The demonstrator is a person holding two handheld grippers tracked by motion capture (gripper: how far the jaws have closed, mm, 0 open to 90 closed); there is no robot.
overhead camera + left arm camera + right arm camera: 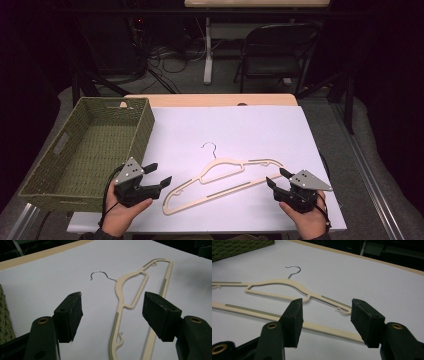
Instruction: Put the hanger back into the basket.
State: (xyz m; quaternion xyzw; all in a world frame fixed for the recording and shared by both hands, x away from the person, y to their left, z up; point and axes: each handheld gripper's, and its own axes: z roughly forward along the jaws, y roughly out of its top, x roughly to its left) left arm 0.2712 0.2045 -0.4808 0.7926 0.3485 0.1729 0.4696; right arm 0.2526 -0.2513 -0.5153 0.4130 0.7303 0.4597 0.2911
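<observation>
A cream plastic hanger [220,182] with a metal hook [210,148] lies flat on the white sheet [240,130] in the lower middle of the high view, its hook pointing toward the top of the frame. The left gripper [159,176] sits at lower left, held in a hand [122,212], jaws spread wide and empty, just beside the hanger's left end. The right gripper [279,177] sits at lower right in the other hand [310,220], jaws likewise apart and holding nothing, near the hanger's right end. In the left gripper view the hanger [130,297] runs between the two black jaws; in the right gripper view its lower bar [322,327] passes behind them. A green woven basket [37,187] stands at the left of the high view, against the sheet's edge
</observation>
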